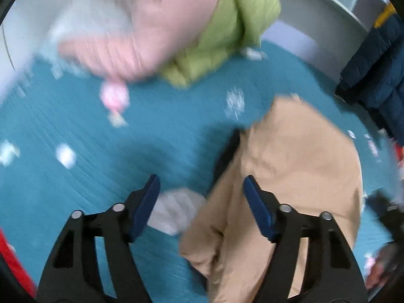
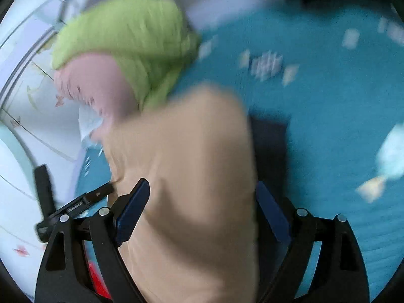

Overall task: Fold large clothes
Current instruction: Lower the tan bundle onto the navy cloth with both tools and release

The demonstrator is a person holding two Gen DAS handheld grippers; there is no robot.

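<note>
The left claw stood with its jaws apart and nothing pinched between them: its left finger hung over the bare teal bedspread, its right one over the edge of the tan garment. The right claw was also spread wide, and the tan garment filled the gap between its fingers, though the blur left it unclear whether the pads touched the cloth; they did not look clamped on it. That garment lay on the bed straight ahead of both claws, its long axis running away from them, so the right claw sat squarely over it while the left was at its left border and would probably have to shift inward to take hold. A dark cloth showed from under the garment's right side. Farther up the bed, well apart from the claws, a pink garment and a green jacket lay heaped together, and a dark blue jacket sat at the right edge. Nothing stood between the claws and the tan cloth.
</note>
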